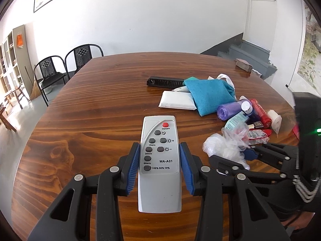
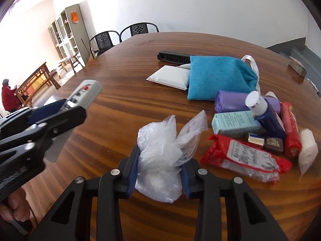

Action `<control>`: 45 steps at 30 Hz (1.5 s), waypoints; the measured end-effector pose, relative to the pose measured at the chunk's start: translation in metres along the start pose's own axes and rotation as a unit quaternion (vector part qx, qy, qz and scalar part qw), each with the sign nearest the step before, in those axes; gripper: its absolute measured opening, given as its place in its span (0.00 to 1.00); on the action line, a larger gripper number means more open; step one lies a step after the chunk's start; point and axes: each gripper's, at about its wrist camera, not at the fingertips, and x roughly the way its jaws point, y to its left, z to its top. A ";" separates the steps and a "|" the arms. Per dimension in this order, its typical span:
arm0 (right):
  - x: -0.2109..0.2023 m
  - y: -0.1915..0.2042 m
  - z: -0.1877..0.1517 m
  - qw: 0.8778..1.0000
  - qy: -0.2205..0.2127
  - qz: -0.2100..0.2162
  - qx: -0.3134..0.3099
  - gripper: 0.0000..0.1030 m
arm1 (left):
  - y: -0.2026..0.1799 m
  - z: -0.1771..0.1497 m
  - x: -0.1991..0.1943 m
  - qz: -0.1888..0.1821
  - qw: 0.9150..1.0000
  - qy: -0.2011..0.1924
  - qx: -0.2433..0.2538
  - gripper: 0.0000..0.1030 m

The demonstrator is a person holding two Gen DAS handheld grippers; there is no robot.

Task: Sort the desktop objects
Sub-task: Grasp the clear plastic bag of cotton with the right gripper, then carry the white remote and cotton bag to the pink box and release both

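While the left gripper [image 1: 159, 161] clamps the remote [image 1: 159, 166], the right gripper [image 2: 159, 168] pinches the plastic bag [image 2: 162, 160].

Left gripper [image 1: 159, 167]: I hold it tilted down over the table, blue pads [image 1: 133, 168] pressed against both long sides of the grey remote [image 1: 159, 160], which sits lifted above the wood. Right gripper [image 2: 159, 169]: also angled down, just beside the left one, pads [image 2: 132, 172] squeezing a crumpled clear plastic bag [image 2: 160, 160]. Hand [image 2: 14, 208]: my fingers wrap the left handle at the right view's lower left edge.
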 end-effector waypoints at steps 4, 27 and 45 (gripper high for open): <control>-0.023 -0.004 -0.005 0.999 -0.031 -0.003 0.014 0.39 | -0.005 -0.001 0.001 -0.003 1.000 0.001 0.001 0.41; -0.165 -0.137 -0.080 0.966 -0.152 -0.116 0.176 0.39 | -0.147 0.004 0.000 -0.087 0.991 0.020 0.095 0.41; -0.271 -0.241 -0.152 0.901 -0.211 -0.243 0.291 0.40 | -0.314 0.015 -0.021 -0.212 0.955 0.016 0.207 0.41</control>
